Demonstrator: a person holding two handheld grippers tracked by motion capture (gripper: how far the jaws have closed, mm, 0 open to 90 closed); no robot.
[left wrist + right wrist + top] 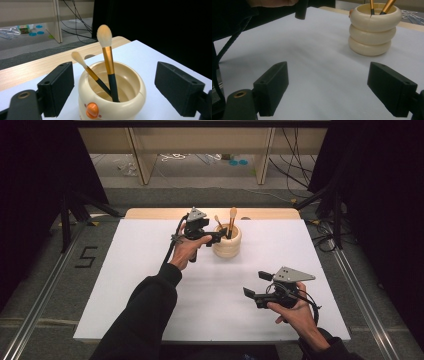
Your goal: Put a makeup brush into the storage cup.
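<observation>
A cream ringed holder [227, 243] stands at the back middle of the white board [150, 285]. Two makeup brushes with gold ferrules stand in it: a tall brush [107, 53] and a shorter brush [86, 67], both bristles up. My left gripper [219, 234] is open right beside the holder [112, 92], its jaws spread either side of the rim with nothing held. My right gripper [256, 286] hovers open over the board's front right, well short of the holder [373, 30]. The brush handles [387, 5] show at the top of the right gripper view.
A wooden table edge [150, 213] runs behind the board. Metal rails [45, 285] flank the table. Cables [295, 175] and small items lie on the floor beyond. A sleeve [232, 17] and the left gripper's handle [300, 10] cross the right gripper view's top left.
</observation>
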